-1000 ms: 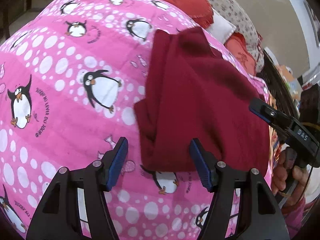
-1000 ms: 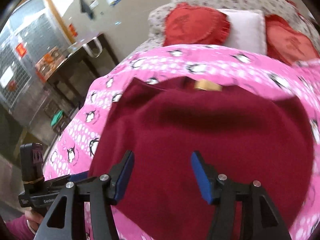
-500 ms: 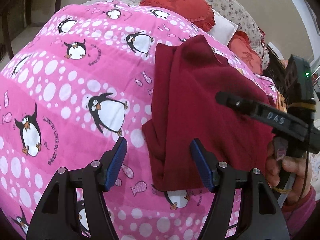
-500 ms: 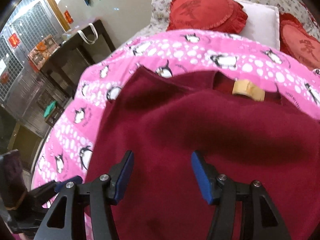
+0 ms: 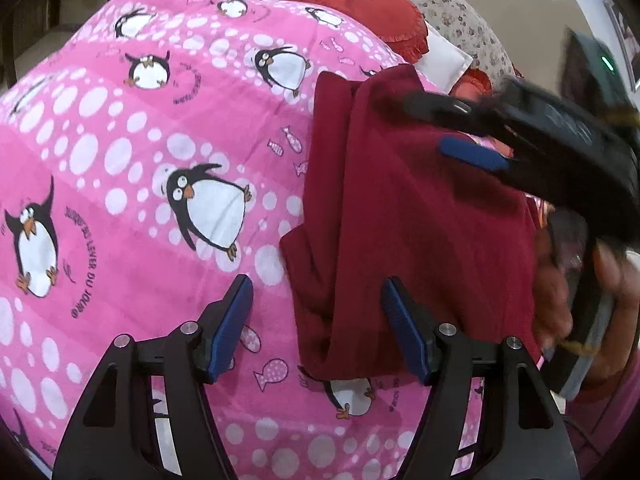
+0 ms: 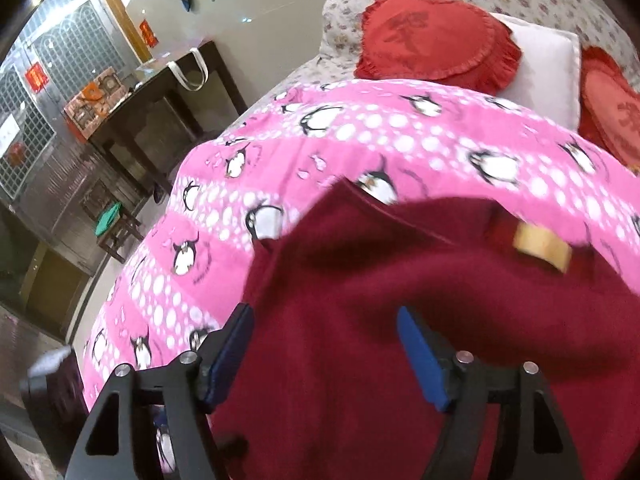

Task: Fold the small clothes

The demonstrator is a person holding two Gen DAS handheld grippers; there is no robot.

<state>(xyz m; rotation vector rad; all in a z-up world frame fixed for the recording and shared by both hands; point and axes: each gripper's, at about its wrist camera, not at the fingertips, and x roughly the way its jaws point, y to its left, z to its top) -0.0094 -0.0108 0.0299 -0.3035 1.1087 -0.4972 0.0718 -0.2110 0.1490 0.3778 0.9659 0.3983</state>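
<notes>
Mid-fold: red top lies right of frame on penguin blanket. Left gripper & right gripper wide open, holding nothing. Next: probably grab an edge.

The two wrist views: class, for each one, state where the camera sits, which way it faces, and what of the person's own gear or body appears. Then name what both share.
Left wrist: sits behind the open left tool, faces across the pink penguin blanket to the dark red garment; right tool and hand intrude.
Right wrist: sits behind the open right tool over the garment, faces the red heart cushion.
Shared: garment, blanket, cushion.
</notes>
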